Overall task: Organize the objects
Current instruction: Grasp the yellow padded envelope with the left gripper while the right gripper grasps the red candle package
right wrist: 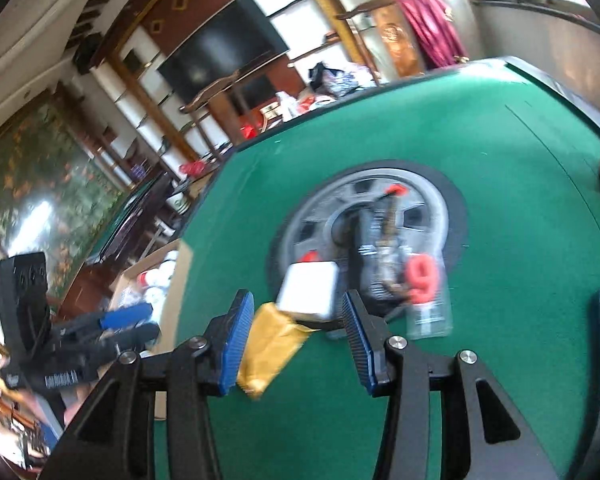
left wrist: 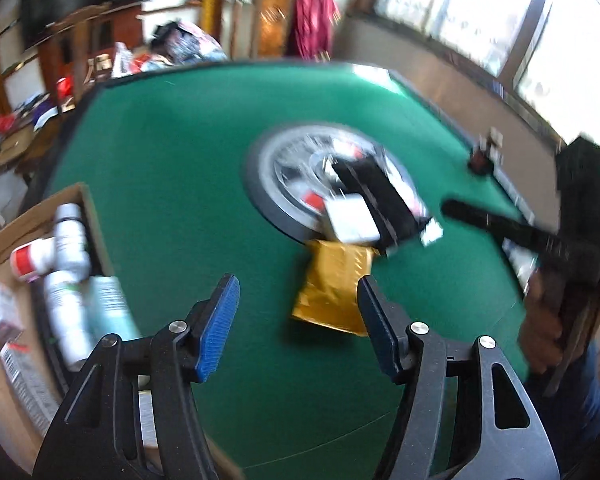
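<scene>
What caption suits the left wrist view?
Open left gripper above gold pouch; cardboard box of white bottles at left.

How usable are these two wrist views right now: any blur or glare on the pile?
Left wrist view: motion-smeared, window glare top right; gold pouch readable, cardboard box bottles soft. Right wrist view: pile on the round centre plate streaked, white box recognisable, labels unreadable; fisheye bends the table edge.

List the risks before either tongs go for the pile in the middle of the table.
1. The gold pouch, white box and black case overlap; pulling one may drag the others.
2. The left tongs and right tongs both face this pile and could collide.
3. Both views are blurred, so aim may be off.
</scene>
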